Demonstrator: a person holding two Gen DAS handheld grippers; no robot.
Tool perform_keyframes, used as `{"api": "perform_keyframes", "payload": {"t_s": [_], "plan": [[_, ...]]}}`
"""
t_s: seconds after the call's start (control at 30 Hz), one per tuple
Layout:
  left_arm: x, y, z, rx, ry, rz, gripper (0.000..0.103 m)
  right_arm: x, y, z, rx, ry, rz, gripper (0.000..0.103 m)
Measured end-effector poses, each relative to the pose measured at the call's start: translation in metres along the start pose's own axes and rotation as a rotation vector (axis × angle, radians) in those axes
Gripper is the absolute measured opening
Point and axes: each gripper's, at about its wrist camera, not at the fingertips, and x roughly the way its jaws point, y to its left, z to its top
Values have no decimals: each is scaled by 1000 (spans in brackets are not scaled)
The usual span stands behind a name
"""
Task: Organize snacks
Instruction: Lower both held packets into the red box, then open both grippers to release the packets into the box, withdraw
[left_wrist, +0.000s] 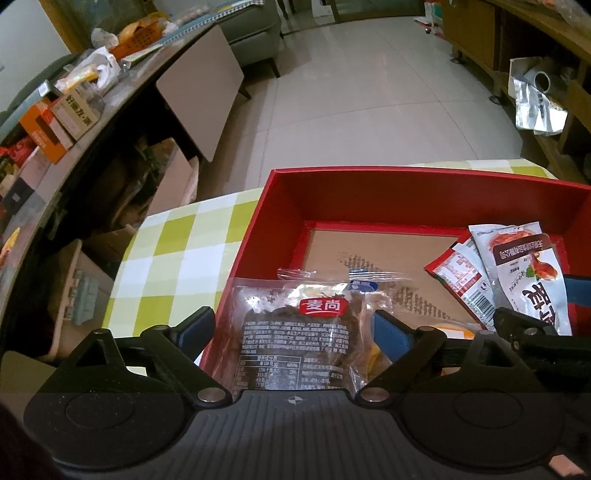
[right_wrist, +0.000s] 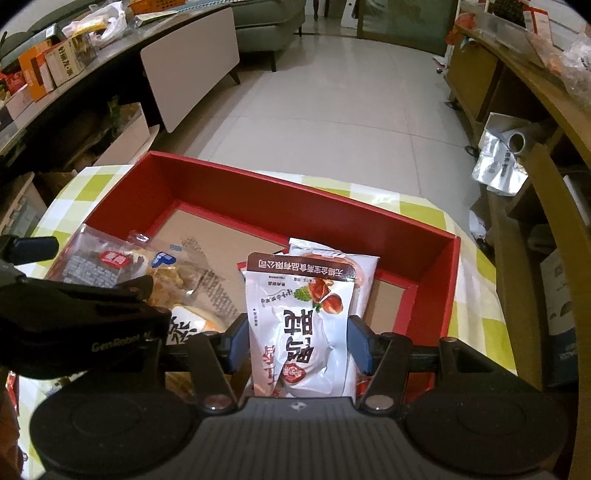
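A red box (left_wrist: 406, 173) with a brown cardboard floor stands on a green-checked tablecloth (left_wrist: 166, 258). A clear packet of dark brown snack with a red label (left_wrist: 303, 332) leans over the box's near wall. My left gripper (left_wrist: 295, 332) straddles it, open, its blue pads standing off the wrapper. In the right wrist view my right gripper (right_wrist: 300, 343) is shut on a white pouch (right_wrist: 299, 314) with both pads against its sides, held over the box's right part (right_wrist: 295, 184). More pouches lie behind it, among them a red-and-white sachet (left_wrist: 461, 273). A second clear packet (right_wrist: 173, 273) lies at the left.
A dark counter (left_wrist: 55, 122) crowded with cartons runs along the left, with cardboard boxes (left_wrist: 173, 177) beneath it. Wooden shelving (right_wrist: 535, 110) and a silver foil bag (left_wrist: 535, 103) stand at the right. Tiled floor (left_wrist: 351, 92) lies beyond the table's far edge.
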Motion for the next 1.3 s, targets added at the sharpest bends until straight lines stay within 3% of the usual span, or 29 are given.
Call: {"api": "perform_keyframes", "payload": {"t_s": [0.8,1.13,1.3], "plan": [[-5,0,1,-22,-11,-48,97,-6,-10,2,18,-22,-36,70],[-10,5,8,-85,-32,-148,96,-17,-22,5,51,-53,-40,72],[-15,4,9,-71,-56,-117,101,-16,-25,5,57,-49,-48,74]]}}
